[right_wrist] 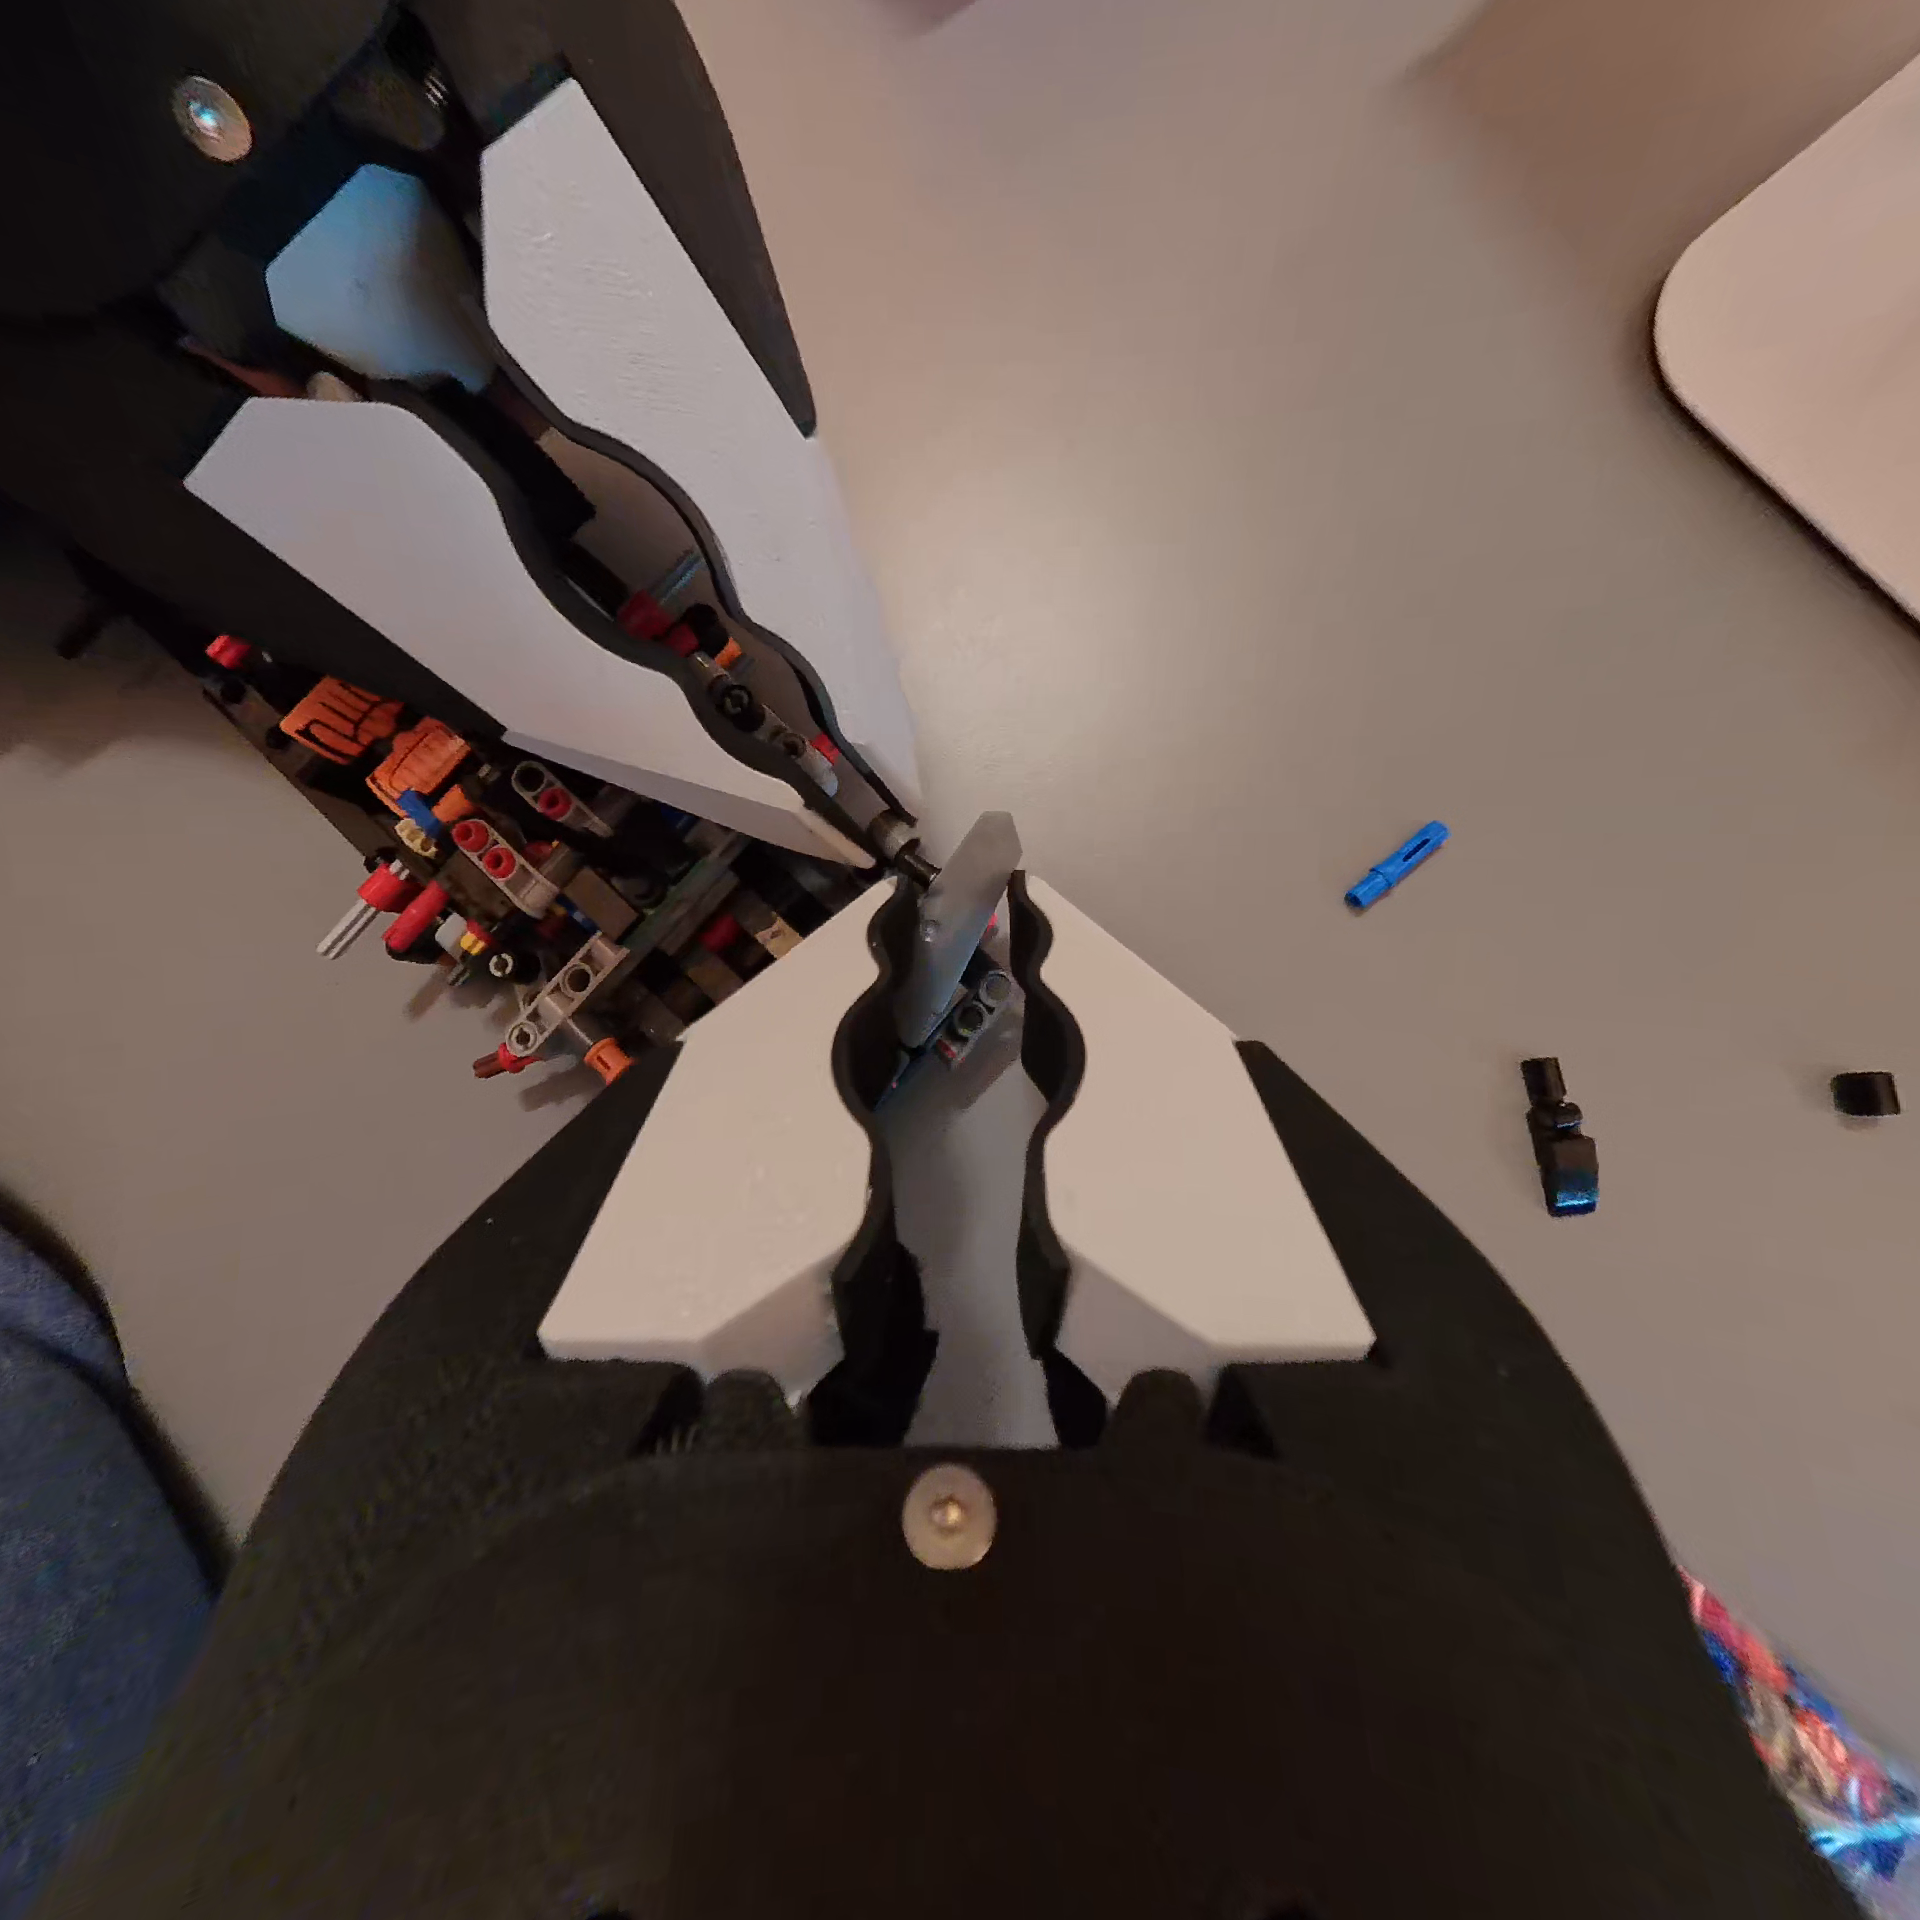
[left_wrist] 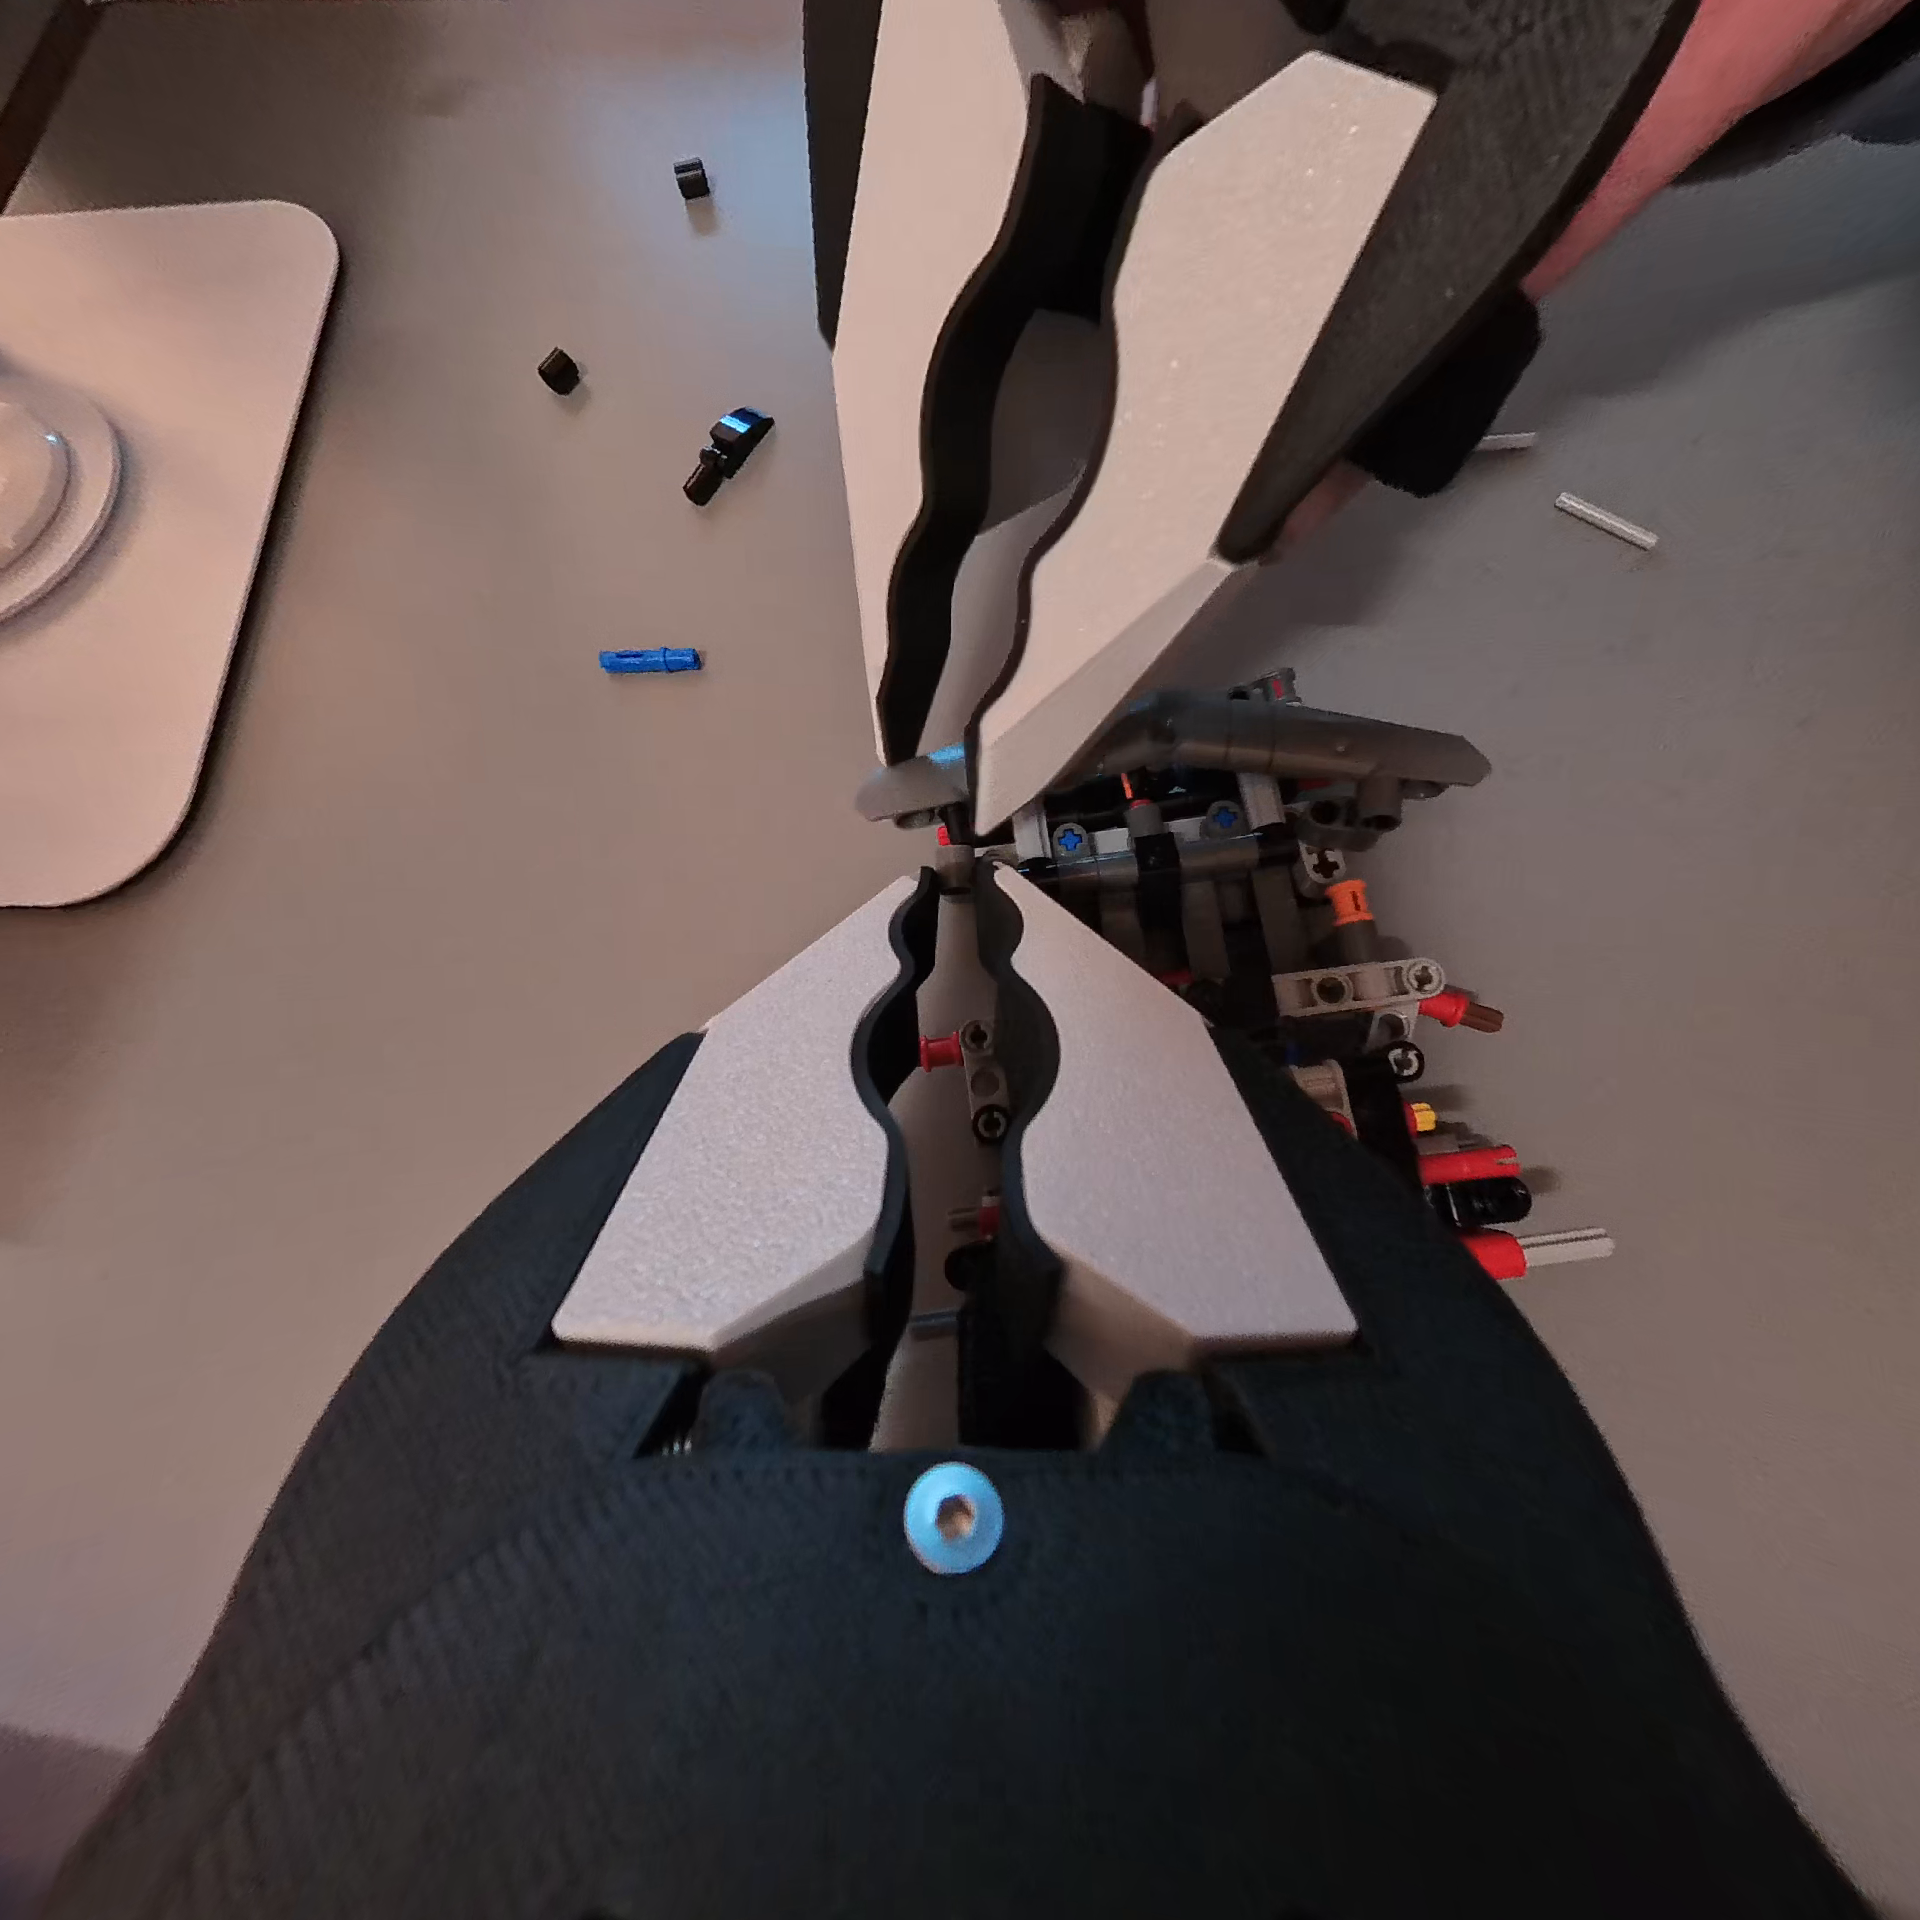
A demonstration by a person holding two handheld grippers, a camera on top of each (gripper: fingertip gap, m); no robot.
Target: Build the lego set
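Lego model [left_wrist: 1320, 966], a dark grey, black and red beam assembly, lies on the pale grey surface [left_wrist: 416, 1039]. Left hand-held gripper [left_wrist: 958, 881] is pinched narrow on a thin grey beam end of the model. Right hand-held gripper [right_wrist: 951, 883] is clamped on a flat grey curved panel piece [right_wrist: 961, 914] at the same corner. A blue plastic pin [left_wrist: 650, 661] and small black connectors [left_wrist: 727, 452] lie well apart on the surface.

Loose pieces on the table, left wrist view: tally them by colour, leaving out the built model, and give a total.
Blue: 1, the pin
Black: 3, two small bushes and a connector with a blue glint on top
Light grey: 1, the axle; a second may be half hidden by the right gripper, not counted
Total: 5
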